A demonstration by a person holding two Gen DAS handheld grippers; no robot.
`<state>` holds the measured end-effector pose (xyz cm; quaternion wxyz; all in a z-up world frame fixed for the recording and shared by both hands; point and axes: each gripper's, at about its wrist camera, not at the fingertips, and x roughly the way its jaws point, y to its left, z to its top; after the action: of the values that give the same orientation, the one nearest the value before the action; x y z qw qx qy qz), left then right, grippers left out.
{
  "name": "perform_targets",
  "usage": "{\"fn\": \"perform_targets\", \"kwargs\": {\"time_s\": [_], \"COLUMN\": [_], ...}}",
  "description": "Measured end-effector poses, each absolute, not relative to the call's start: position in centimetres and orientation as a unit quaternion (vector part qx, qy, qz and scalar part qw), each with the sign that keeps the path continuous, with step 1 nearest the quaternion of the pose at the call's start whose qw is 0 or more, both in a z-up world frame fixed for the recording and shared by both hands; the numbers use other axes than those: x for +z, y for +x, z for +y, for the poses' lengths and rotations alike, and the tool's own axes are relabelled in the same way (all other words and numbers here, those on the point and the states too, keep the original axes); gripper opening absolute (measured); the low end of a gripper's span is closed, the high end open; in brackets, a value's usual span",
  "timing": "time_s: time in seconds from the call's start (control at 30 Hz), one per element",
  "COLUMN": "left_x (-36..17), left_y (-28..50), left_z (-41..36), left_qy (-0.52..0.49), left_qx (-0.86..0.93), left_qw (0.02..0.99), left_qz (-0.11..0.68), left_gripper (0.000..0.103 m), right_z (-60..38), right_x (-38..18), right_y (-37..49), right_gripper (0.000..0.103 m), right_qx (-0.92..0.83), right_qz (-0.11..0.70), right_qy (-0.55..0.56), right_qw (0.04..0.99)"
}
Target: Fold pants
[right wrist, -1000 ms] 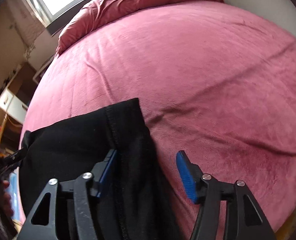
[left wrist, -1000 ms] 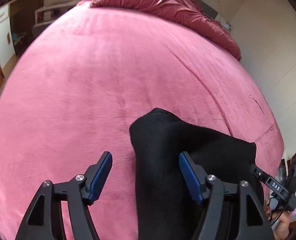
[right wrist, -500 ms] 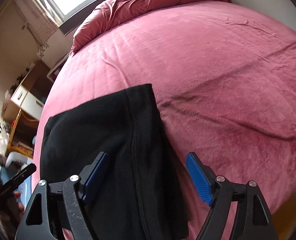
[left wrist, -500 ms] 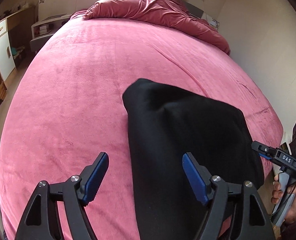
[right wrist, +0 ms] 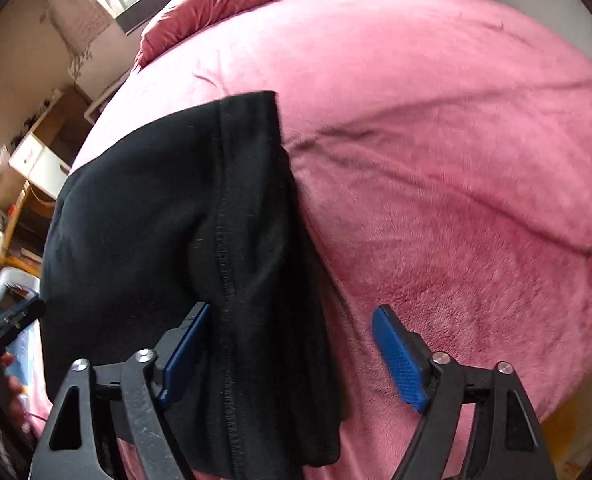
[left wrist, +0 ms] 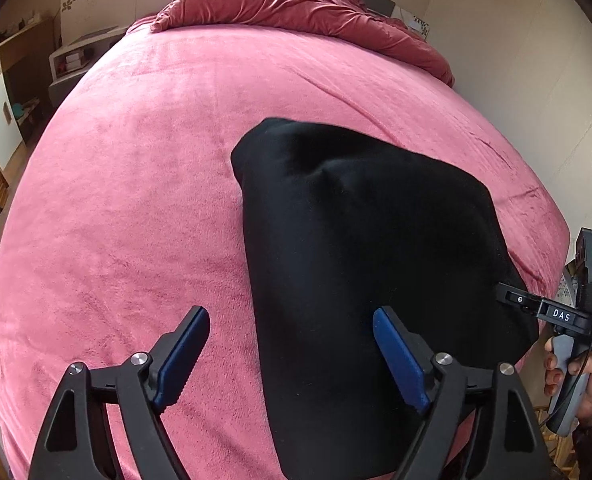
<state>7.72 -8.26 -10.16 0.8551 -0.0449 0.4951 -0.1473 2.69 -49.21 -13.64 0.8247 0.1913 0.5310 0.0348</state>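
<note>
One pair of black pants [left wrist: 360, 264] lies folded into a thick, rumpled block near the foot edge of my pink bed [left wrist: 135, 184] (stitched seam facing up). My left gripper [left wrist: 291, 344] and right gripper [right wrist: 291, 344] both hang spread wide above it, gripping nothing.

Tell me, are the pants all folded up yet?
Nearly. The black pants lie in a compact folded stack on the pink bed. Both the left hand-held gripper and right hand-held gripper are open, holding nothing. Maybe only smoothing the bulge remains.
</note>
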Motion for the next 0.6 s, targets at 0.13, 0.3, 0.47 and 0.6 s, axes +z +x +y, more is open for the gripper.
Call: {"fn": "perform_targets", "kwargs": {"time_s": [0.13, 0.3, 0.47, 0.6], "left_x": [-10.4, -10.3, -10.1, -11.0], "left_y": [8.0, 8.4, 9.1, 10.3], "left_z": [-7.4, -5.6, -3.3, -2.9], "left_qy": [-0.075, -0.126, -0.21, -0.241], "left_qx": [-0.16, -0.172, -0.213, -0.23], "left_qw": [0.848, 0.841, 0.824, 0.802], "left_qz": [0.499, 0.497, 0.482, 0.496], "left_gripper": [0.086, 0.086, 0.086, 0.086], "right_z": [-49.6, -50.3, -51.4, -52.5], "right_x": [-14.0, -14.1, -12.3, -11.3], "right_y": [2.7, 3.1, 3.4, 3.9], "right_gripper": [0.088, 0.091, 0.091, 0.091], "right_qx": [0.04, 0.05, 0.066, 0.103], "right_qz": [0.528, 0.534, 0.525, 0.508], "right_qy": [0.199, 0.207, 0.203, 0.231], "right_qw": [0.824, 0.818, 0.824, 0.824]}}
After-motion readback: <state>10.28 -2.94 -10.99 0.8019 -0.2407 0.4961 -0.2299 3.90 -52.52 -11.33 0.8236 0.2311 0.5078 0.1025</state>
